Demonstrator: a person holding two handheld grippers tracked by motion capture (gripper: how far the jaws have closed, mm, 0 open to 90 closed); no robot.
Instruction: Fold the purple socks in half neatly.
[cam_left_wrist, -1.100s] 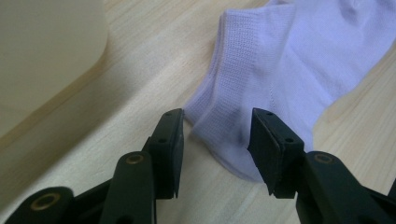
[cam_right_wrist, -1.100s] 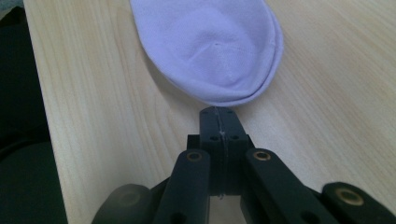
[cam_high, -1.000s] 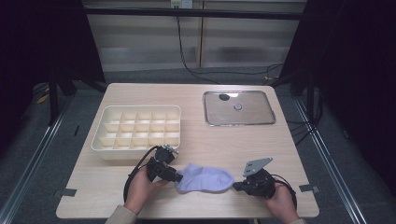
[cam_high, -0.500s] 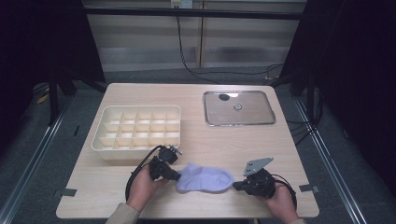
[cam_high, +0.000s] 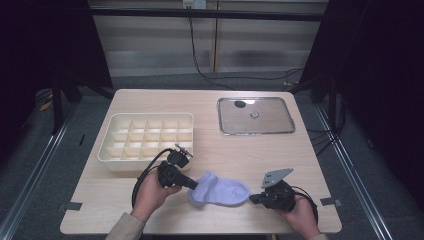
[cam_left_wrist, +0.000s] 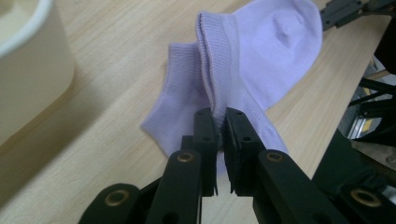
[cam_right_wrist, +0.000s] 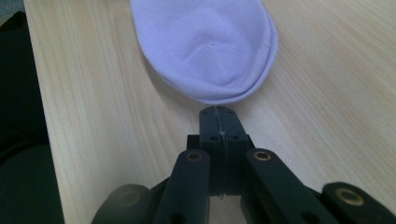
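Left gripper (cam_left_wrist: 217, 122): your fingers have just closed on the sock (cam_left_wrist: 261, 60) cuff.
Right gripper (cam_right_wrist: 219, 112): fingers fully together, empty, apparently just short of the toe.

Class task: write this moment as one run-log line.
left tool: just closed, pinching sock cuff | right tool: shut, empty, beside toe

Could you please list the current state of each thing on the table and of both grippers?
Lilac sock: lying flat on the table, cuff edge pinched.
Left gripper: fingers have just closed, shut on the sock's cuff.
Right gripper: shut, empty, just short of the sock's toe.
Divided organizer tray: compartments empty.
Metal tray: flat on the table, apart from the rest.
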